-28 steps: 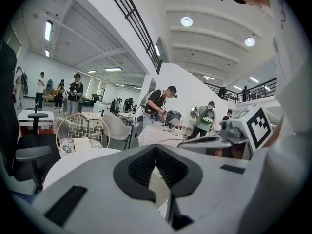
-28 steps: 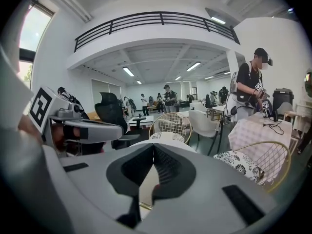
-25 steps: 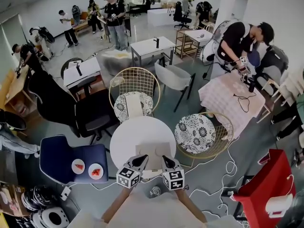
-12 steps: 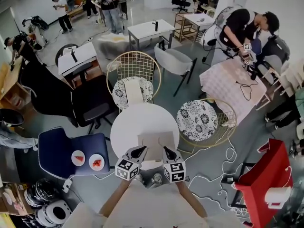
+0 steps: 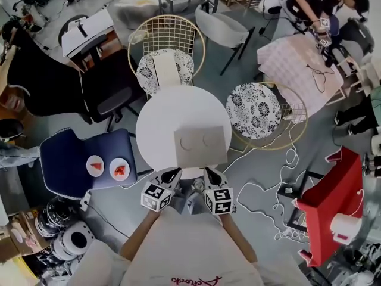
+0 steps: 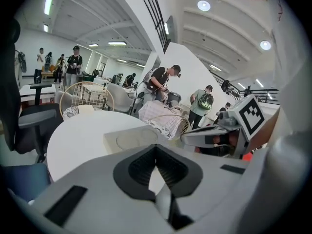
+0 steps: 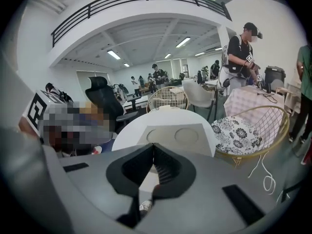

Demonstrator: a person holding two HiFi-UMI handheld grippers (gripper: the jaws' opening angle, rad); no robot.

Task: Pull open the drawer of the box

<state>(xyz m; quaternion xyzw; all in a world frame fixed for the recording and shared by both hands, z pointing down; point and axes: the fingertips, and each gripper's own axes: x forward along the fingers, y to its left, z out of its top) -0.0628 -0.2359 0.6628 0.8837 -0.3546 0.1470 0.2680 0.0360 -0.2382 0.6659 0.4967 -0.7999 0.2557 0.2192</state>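
A flat beige box (image 5: 199, 146) with two round marks on its top lies on the near half of the round white table (image 5: 161, 121). Its drawer front does not show in any view. My left gripper (image 5: 174, 172) and right gripper (image 5: 209, 173) hang side by side at the table's near edge, just short of the box, both shut and holding nothing. The left gripper view has its shut jaws (image 6: 156, 147) pointing at the box (image 6: 130, 138), with the right gripper (image 6: 214, 135) beside. In the right gripper view the box (image 7: 178, 135) lies straight ahead of the shut jaws (image 7: 153, 147).
Two gold wire chairs with patterned cushions (image 5: 166, 70) (image 5: 256, 109) stand behind and right of the table. A blue chair (image 5: 89, 165) with two small plates is at the left. A red bag (image 5: 336, 210) and loose white cables (image 5: 280, 189) are on the floor at the right. People work at tables farther off.
The head view has tipped downward, so the table and box sit higher and nearer the middle. Both grippers stay shut, side by side at the table's near edge.
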